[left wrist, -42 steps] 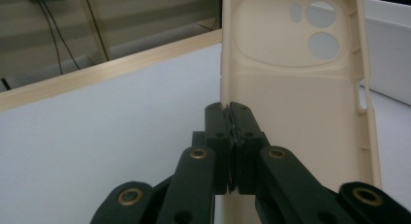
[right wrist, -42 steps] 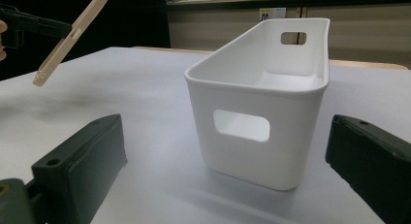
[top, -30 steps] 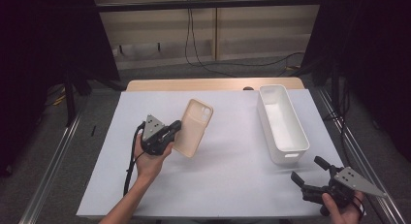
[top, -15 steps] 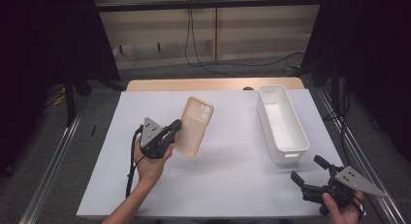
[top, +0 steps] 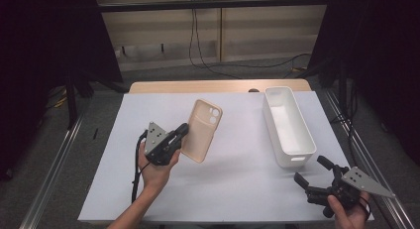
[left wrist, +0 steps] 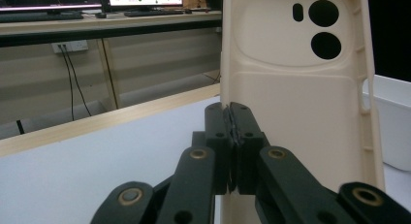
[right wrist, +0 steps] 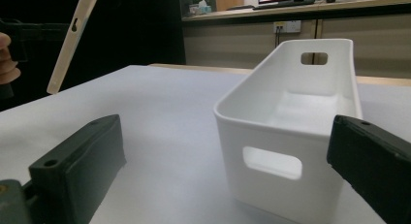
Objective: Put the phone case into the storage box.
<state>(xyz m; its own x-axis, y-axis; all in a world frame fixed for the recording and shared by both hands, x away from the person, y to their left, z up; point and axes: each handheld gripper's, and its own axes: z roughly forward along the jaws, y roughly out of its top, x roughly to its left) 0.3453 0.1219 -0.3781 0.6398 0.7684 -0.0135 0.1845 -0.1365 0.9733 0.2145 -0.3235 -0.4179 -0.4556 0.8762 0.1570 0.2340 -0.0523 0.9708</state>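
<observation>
My left tool (top: 182, 132) pinches only the case (top: 201, 130) edge, holding it up off the bench (top: 237, 169), so it may swivel and drop short of the bin (top: 288, 126) beyond my open right tool (top: 313, 172)

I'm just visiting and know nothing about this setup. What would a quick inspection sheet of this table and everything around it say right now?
Surface: white sheet over a wooden table, its wood edge showing at the far side.
Job's things: beige soft phone case, lifted off the sheet, camera holes uppermost; empty white plastic bin with handle slots to its right.
Clutter: nothing seen.
Grippers: left gripper shut on the case's edge; right gripper open, low at the near right corner, facing the bin.
Cables: black cable trailing from the left gripper; wall cables hanging behind.
Surroundings: black curtains both sides, metal rails along the floor.
</observation>
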